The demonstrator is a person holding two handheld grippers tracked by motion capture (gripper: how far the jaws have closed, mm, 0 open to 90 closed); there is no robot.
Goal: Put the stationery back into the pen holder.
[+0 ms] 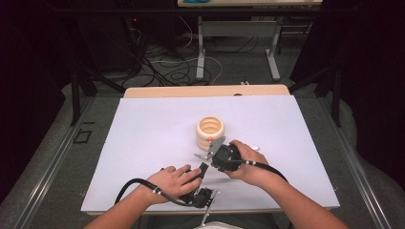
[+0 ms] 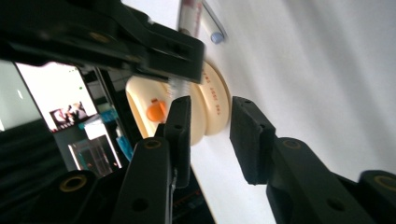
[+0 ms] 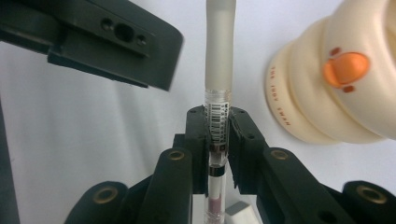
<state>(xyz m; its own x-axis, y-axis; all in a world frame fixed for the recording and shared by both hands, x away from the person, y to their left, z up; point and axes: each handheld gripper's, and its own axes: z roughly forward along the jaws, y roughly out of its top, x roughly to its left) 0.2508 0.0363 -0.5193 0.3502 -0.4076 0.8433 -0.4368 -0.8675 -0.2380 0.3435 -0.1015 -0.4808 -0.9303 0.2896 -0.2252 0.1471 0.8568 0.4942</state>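
Observation:
My right gripper (image 3: pixel 218 119) is shut on a thin clear tube (image 3: pixel 218 70) with a barcode label and a frosted white end, which sticks out past the fingertips. In the high view the right gripper (image 1: pixel 211 160) sits just in front of a cream ribbed cup (image 1: pixel 210 130) with an orange button (image 3: pixel 346 67). The left gripper (image 2: pixel 211 116) is open with nothing between its pads, and the cup (image 2: pixel 215 100) lies beyond them. From above, the left gripper (image 1: pixel 204 169) points up at the right one, close below it. The tube (image 2: pixel 189 21) runs past the right gripper's body at the top of the left gripper view.
A white sheet (image 1: pixel 143 143) covers the table top, with a wooden edge (image 1: pixel 205 90) at the back. Cables trail from both grippers toward the near edge. Table legs and loose cables lie on the floor behind.

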